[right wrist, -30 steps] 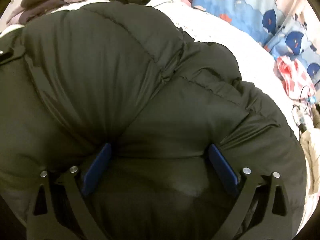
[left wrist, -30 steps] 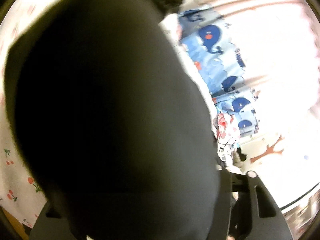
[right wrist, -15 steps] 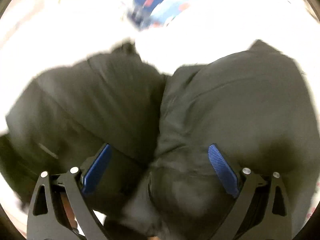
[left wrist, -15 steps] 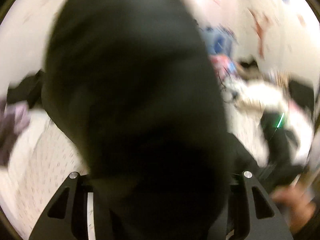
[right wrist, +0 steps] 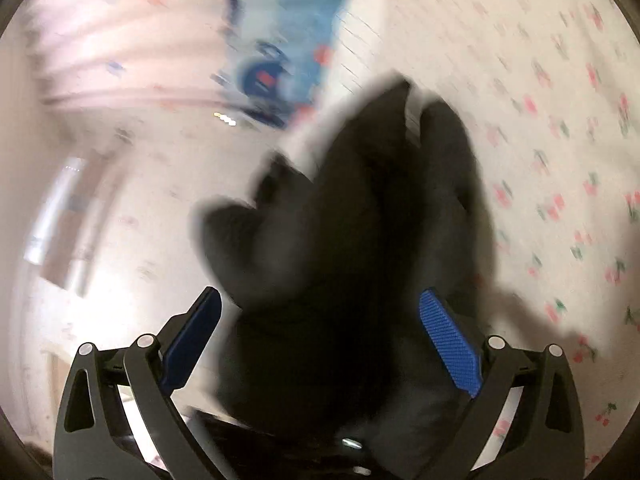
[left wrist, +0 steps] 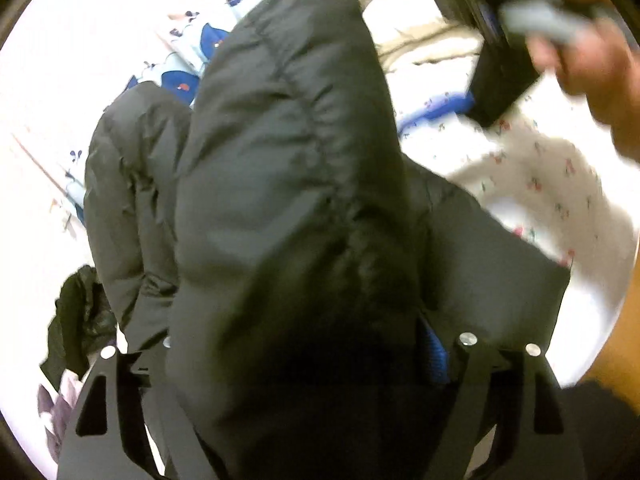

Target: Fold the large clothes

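A dark puffer jacket (left wrist: 288, 184) fills the left wrist view, bulging up between my left gripper's (left wrist: 300, 360) fingers; only a strip of one blue pad (left wrist: 434, 356) shows. The jaws stand wide with the padded cloth packed between them. In the blurred right wrist view the jacket (right wrist: 360, 248) hangs between my right gripper's (right wrist: 320, 328) wide-set blue pads (right wrist: 448, 340), above the cherry-print bed sheet (right wrist: 560, 120). I cannot tell how firmly either gripper holds the cloth.
Whale-print blue pillows (left wrist: 200, 36) lie behind the jacket. A dark garment (left wrist: 76, 320) and a purple one (left wrist: 56, 400) lie at the left. A person's hand (left wrist: 592, 52) with a gripper is at the top right. Pink curtains (right wrist: 120, 40) hang behind.
Both grippers have swung fast with the jacket. The right gripper has lifted its part off the bed, so the sheet and wall now show around it.
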### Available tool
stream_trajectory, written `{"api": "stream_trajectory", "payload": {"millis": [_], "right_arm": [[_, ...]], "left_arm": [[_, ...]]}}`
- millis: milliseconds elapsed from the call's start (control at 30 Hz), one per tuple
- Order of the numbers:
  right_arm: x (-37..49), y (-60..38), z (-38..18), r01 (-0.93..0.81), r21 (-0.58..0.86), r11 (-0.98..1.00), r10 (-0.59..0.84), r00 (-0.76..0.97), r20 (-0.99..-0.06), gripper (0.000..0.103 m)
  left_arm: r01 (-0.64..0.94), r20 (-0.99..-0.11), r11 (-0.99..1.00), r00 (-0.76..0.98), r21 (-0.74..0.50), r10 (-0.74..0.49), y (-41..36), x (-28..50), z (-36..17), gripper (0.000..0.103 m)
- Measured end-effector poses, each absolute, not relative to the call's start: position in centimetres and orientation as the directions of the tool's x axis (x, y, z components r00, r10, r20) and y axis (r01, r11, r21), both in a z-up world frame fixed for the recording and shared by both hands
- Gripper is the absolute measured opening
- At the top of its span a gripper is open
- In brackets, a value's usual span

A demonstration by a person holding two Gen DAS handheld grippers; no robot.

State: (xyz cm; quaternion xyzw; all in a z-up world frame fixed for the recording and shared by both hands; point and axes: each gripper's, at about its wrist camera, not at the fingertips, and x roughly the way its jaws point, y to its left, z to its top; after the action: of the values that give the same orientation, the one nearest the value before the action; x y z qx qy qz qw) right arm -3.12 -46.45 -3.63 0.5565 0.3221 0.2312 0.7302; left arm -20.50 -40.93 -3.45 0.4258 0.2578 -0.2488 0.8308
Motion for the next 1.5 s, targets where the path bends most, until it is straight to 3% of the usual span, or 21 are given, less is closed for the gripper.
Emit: {"api": "stream_trajectory", "payload": {"millis": [33,133,200,233,267,333,400,500,600,700,767,833,933,1033,1200,1300,1400,1500], "right_arm": [[-3.3,-47.0,-2.5,-0.008,0.959,0.283,0.668,0.719,-0.191,0.096],[-2.2,-45.6,2.0,-0.064,0.895,0.441,0.631,0.731,-0.259,0.096],[-0.6,-41.8,6.2,-0.102,0.744,0.661,0.580,0.699,-0.419,0.096],[0.3,-39.2,8.0,-0.110,0.613,0.782,0.510,0.679,-0.529,0.096],[1.8,-35.5,9.5,-0.133,0.381,0.915,0.371,0.648,-0.665,0.096],[3.2,-30.3,9.0,-0.128,0.063,0.990,0.127,0.592,-0.796,0.096],[4.6,-28.7,7.2,-0.069,-0.099,0.993,-0.047,0.539,-0.841,0.096],[3.4,-30.5,4.9,0.010,-0.098,0.995,-0.089,0.509,-0.856,0.096],[3.4,-32.9,2.6,0.071,-0.085,0.994,-0.109,0.472,-0.875,0.096],[3.0,-35.4,-0.1,0.132,-0.040,0.990,-0.096,0.445,-0.890,0.096],[2.1,-36.4,-1.9,0.170,0.009,0.985,-0.070,0.453,-0.889,0.096],[2.9,-37.2,-5.0,0.185,0.071,0.980,-0.020,0.451,-0.892,0.096],[2.5,-38.2,-5.9,0.203,0.139,0.969,0.039,0.432,-0.901,0.096],[2.3,-38.3,-4.8,0.194,0.101,0.976,0.009,0.426,-0.904,0.096],[2.4,-37.8,-5.6,0.210,0.161,0.964,0.057,0.427,-0.902,0.096],[2.2,-37.3,-5.9,0.230,0.211,0.950,0.081,0.472,-0.878,0.096],[2.7,-35.6,-5.6,0.217,0.289,0.933,0.135,0.533,-0.835,0.096],[4.7,-31.4,-4.3,0.138,0.376,0.916,0.231,0.584,-0.778,0.096]], "left_arm": [[0.632,-0.638,0.505,0.746,0.588,-0.192,-41.2,-21.2,-4.3,0.081],[0.610,-0.613,0.474,0.771,0.634,-0.172,-42.6,-22.0,-5.2,0.083],[0.594,-0.596,0.462,0.787,0.658,-0.163,-41.1,-19.3,-7.0,0.083],[0.588,-0.588,0.457,0.793,0.667,-0.162,-41.4,-19.7,-7.1,0.083],[0.586,-0.584,0.455,0.795,0.670,-0.164,-37.6,-19.1,-7.5,0.083],[0.601,-0.588,0.444,0.787,0.664,-0.186,-37.4,-25.2,-7.5,0.083],[0.638,-0.608,0.440,0.760,0.632,-0.229,-35.4,-21.9,-6.0,0.083],[0.714,-0.635,0.476,0.689,0.513,-0.349,-31.3,-23.5,-2.4,0.083],[0.758,-0.640,0.593,0.603,0.272,-0.477,-26.9,-21.5,1.6,0.084],[0.657,-0.633,0.753,0.599,0.040,-0.490,-23.2,-15.8,2.9,0.086],[0.604,-0.695,0.791,0.525,-0.102,-0.491,-21.3,-13.6,-0.3,0.087],[0.613,-0.755,0.772,0.425,-0.166,-0.499,-20.5,-11.5,-4.0,0.092],[0.616,-0.742,0.754,0.391,-0.229,-0.545,-18.6,-9.8,-2.5,0.092],[0.500,-0.675,0.761,0.392,-0.414,-0.625,-13.4,-7.7,-1.4,0.092],[0.222,-0.642,0.696,0.273,-0.683,-0.716,-9.3,-1.4,-9.4,0.096],[0.225,-0.569,0.607,0.214,-0.762,-0.794,-11.4,-0.5,-11.9,0.096],[0.312,-0.534,0.595,0.264,-0.741,-0.803,-12.0,-0.7,-9.8,0.095],[0.412,-0.548,0.658,0.364,-0.630,-0.753,-9.4,-0.8,-5.2,0.092]]}}
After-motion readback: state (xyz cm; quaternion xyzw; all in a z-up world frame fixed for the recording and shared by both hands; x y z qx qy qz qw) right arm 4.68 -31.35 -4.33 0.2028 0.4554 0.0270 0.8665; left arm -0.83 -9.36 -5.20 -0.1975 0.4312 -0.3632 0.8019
